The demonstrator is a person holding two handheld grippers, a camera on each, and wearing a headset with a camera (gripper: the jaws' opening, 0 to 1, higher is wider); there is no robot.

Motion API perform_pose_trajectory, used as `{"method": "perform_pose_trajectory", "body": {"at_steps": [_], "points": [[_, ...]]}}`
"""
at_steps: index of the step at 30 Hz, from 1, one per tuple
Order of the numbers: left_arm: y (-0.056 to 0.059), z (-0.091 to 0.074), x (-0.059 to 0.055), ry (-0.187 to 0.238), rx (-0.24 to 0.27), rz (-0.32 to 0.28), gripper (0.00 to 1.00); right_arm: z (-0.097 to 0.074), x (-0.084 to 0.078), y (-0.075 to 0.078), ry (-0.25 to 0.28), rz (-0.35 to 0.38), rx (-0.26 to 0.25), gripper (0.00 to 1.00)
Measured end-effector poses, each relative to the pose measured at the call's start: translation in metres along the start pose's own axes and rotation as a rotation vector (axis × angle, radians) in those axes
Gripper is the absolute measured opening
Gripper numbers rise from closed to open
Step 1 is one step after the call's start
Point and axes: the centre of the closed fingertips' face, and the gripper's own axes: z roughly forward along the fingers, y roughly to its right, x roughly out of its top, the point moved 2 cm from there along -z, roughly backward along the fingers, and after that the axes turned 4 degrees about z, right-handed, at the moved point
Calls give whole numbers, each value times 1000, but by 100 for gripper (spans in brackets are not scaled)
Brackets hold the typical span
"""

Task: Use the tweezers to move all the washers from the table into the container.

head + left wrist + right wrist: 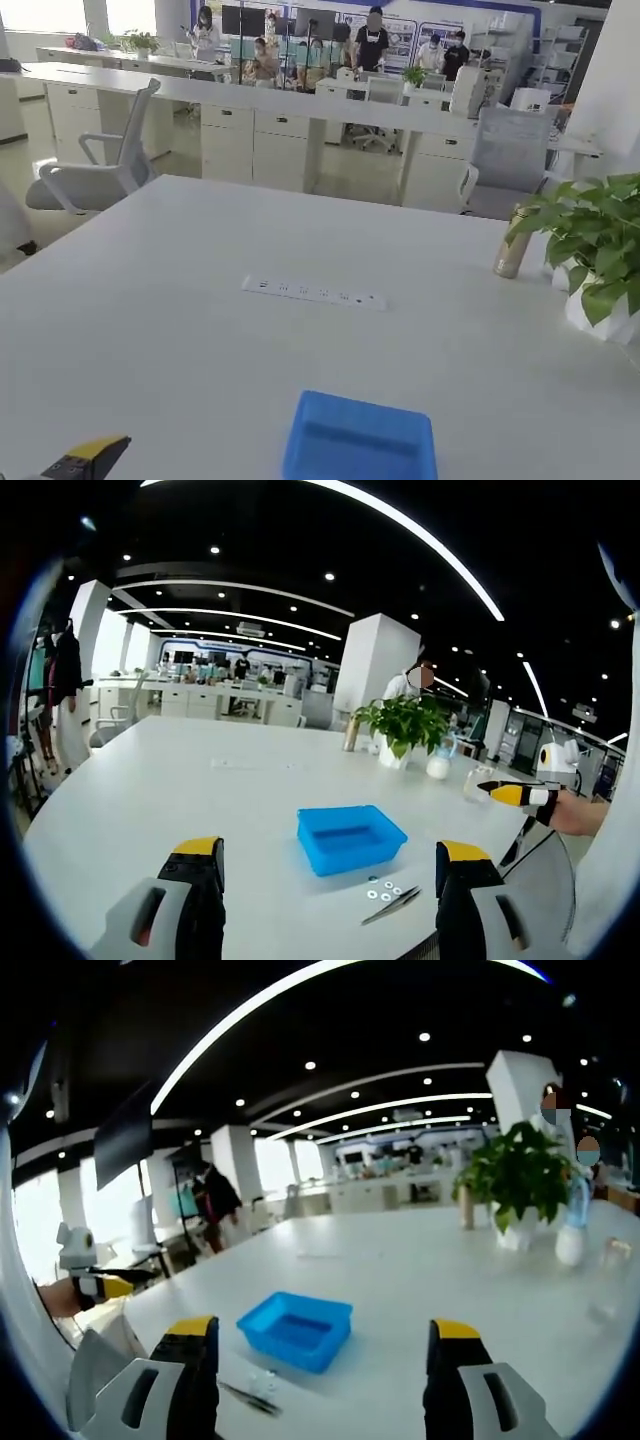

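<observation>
Fingers [198, 880] of the left gripper [330, 848] and right gripper [315, 1328] are spread wide, holding nothing; the tweezers [392, 905] lie slantwise just beside the blue container [350, 837], on the person's side, with the washers [385, 888] between, seemingly no nearer either gripper.

The left tool [330, 852] is held level and pointed forward, jaws spread wide; the right tool [322, 1330] is held likewise, jaws parted.

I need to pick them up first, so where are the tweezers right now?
In the left gripper view the tweezers lie on the white table beside the washers, nearer the camera than the blue container.
</observation>
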Motion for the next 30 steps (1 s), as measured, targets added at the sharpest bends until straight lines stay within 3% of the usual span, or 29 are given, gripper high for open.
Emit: {"method": "perform_pose_trajectory", "body": {"at_steps": [10, 15, 24, 30], "points": [[5, 2, -2, -21, -24, 5, 88, -3, -2, -6, -21, -2, 7, 82], [5, 6, -2, -24, -48, 1, 88, 1, -3, -6, -31, -10, -19, 81], [-12, 10, -5, -50, -115, 30, 87, 12, -7, -14, -51, -33, -76, 79], [-21, 19, -12, -59, -195, 27, 86, 26, -15, -31, -82, -42, -48, 74]]}}
